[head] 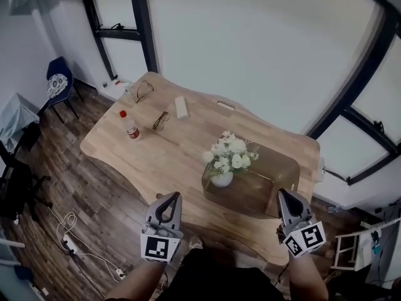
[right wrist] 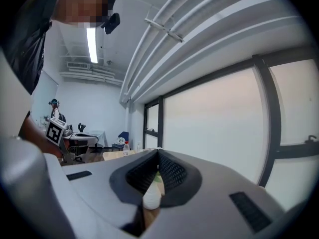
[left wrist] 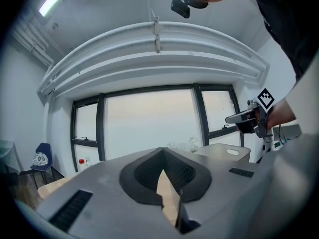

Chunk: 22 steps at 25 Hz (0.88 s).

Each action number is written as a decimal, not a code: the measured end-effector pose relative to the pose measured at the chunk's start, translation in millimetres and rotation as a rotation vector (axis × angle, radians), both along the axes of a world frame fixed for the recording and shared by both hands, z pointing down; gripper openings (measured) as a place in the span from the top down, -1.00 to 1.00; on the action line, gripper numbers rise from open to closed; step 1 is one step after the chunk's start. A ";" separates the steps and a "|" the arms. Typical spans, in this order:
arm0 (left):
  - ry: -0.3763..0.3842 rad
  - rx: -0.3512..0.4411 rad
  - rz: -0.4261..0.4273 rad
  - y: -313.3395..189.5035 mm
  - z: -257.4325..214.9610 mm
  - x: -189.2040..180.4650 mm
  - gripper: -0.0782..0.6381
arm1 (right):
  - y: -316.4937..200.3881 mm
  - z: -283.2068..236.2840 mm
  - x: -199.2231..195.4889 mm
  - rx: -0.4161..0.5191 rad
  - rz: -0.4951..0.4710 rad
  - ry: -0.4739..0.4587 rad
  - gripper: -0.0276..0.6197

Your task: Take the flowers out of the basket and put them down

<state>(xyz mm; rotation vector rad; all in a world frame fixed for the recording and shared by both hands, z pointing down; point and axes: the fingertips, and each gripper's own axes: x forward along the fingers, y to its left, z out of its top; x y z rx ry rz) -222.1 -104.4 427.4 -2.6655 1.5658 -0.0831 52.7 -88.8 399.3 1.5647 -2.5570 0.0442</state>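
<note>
A bunch of white flowers point(head: 229, 153) in a small white vase point(head: 222, 179) stands at the left end of a translucent brown basket point(head: 276, 168) on the wooden table point(head: 175, 162); the vase seems to be inside it. My left gripper point(head: 173, 197) hovers at the table's near edge, left of the basket, with its jaws shut and nothing between them. My right gripper point(head: 283, 194) is by the basket's near right corner, also shut and holding nothing. In the left gripper view the flowers point(left wrist: 185, 143) and basket point(left wrist: 225, 153) lie beyond the closed jaws.
On the far left of the table stand a red-capped bottle point(head: 130, 125), two pairs of glasses point(head: 161, 120) and a white box point(head: 181, 107). A blue chair point(head: 59, 83) is by the window. Cables point(head: 69, 231) lie on the floor at the left.
</note>
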 end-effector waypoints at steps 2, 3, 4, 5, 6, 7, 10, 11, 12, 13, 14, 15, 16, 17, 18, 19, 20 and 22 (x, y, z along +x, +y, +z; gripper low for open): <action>0.013 -0.009 0.021 -13.9 3.9 -3.3 0.77 | -11.1 0.0 -11.0 -0.006 0.008 0.009 0.85; 0.020 -0.014 0.033 -20.3 5.6 -3.8 0.77 | -15.3 -0.5 -15.9 -0.007 0.009 0.013 0.85; 0.026 -0.021 0.045 -27.2 7.1 -3.7 0.77 | -19.6 -0.8 -20.0 -0.008 0.009 0.017 0.85; 0.032 -0.026 0.055 -34.6 7.6 -2.9 0.77 | -23.9 -1.1 -23.1 -0.009 0.010 0.018 0.85; 0.038 -0.027 0.065 -41.8 6.6 -1.5 0.77 | -28.3 -1.0 -25.6 -0.011 0.008 0.020 0.85; 0.045 -0.024 0.073 -48.2 4.3 0.6 0.77 | -32.7 -0.4 -27.6 -0.012 0.005 0.023 0.85; 0.066 -0.015 0.091 -62.7 -4.4 7.2 0.77 | -47.4 9.5 -34.9 -0.031 -0.004 0.040 0.85; 0.068 -0.013 0.096 -66.4 -6.1 8.9 0.77 | -51.3 14.2 -39.6 -0.042 -0.009 0.041 0.85; 0.068 -0.013 0.101 -69.7 -6.9 10.6 0.77 | -53.9 18.1 -44.7 -0.050 -0.017 0.039 0.85; 0.067 -0.013 0.106 -72.7 -7.0 12.6 0.77 | -55.8 20.7 -48.9 -0.054 -0.025 0.038 0.85; 0.067 -0.013 0.111 -75.2 -6.4 15.1 0.77 | -57.6 22.3 -50.8 -0.056 -0.030 0.036 0.85; 0.066 -0.015 0.113 -77.3 -5.4 17.6 0.77 | -60.0 23.6 -50.3 -0.057 -0.032 0.033 0.85; 0.064 -0.019 0.113 -79.4 -3.8 19.4 0.77 | -63.4 25.0 -48.1 -0.057 -0.031 0.029 0.85; 0.062 -0.024 0.110 -81.5 -2.1 20.6 0.77 | -67.7 26.8 -45.0 -0.057 -0.030 0.026 0.85; 0.059 -0.027 0.106 -83.6 -0.5 21.4 0.77 | -72.3 29.0 -41.7 -0.056 -0.031 0.025 0.85; 0.056 -0.027 0.101 -85.3 0.8 22.3 0.77 | -76.7 31.4 -38.7 -0.054 -0.036 0.025 0.85; 0.056 -0.027 0.097 -86.8 1.8 23.4 0.77 | -80.8 34.2 -36.3 -0.053 -0.046 0.028 0.85; 0.057 -0.028 0.086 -89.6 3.7 25.0 0.77 | -88.0 41.5 -33.7 -0.053 -0.074 0.034 0.85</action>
